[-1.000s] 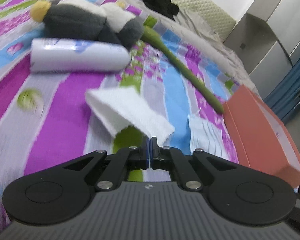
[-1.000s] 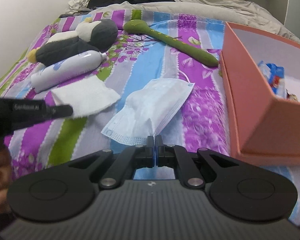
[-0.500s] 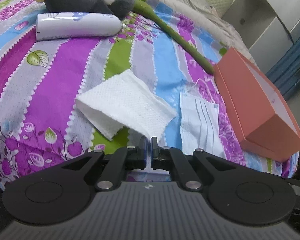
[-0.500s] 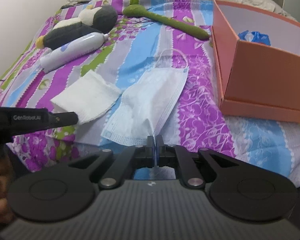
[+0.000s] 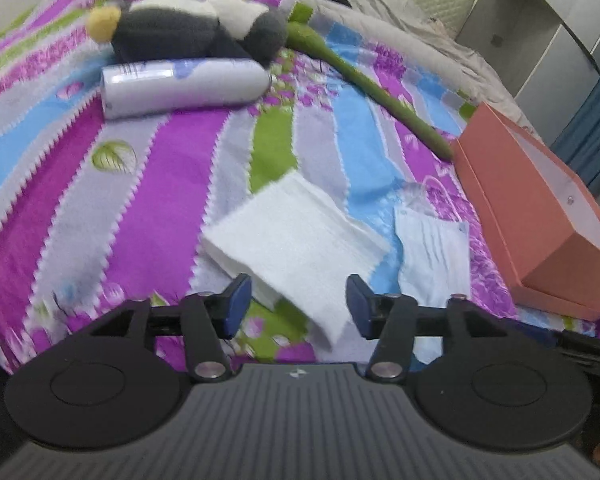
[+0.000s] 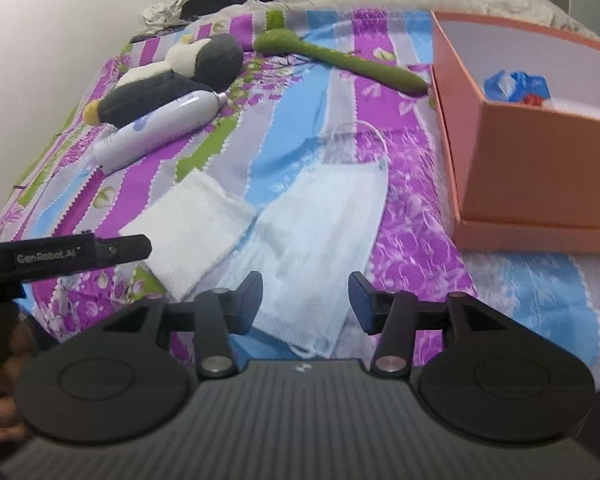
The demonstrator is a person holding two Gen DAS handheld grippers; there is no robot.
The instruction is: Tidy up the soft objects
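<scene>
Left gripper (image 5: 299,298) spread wide over white cloth (image 5: 296,236), right gripper (image 6: 305,296) likewise — over face mask (image 6: 320,236), both empty

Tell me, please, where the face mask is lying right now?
In the right wrist view, the face mask lies flat on the bedspread between the white cloth and the orange box.

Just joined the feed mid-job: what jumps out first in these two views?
Both grippers, left and right, are open over the striped purple bedspread: the left faces a folded white cloth, the right a pale blue face mask. An open orange cardboard box sits at the right.
</scene>
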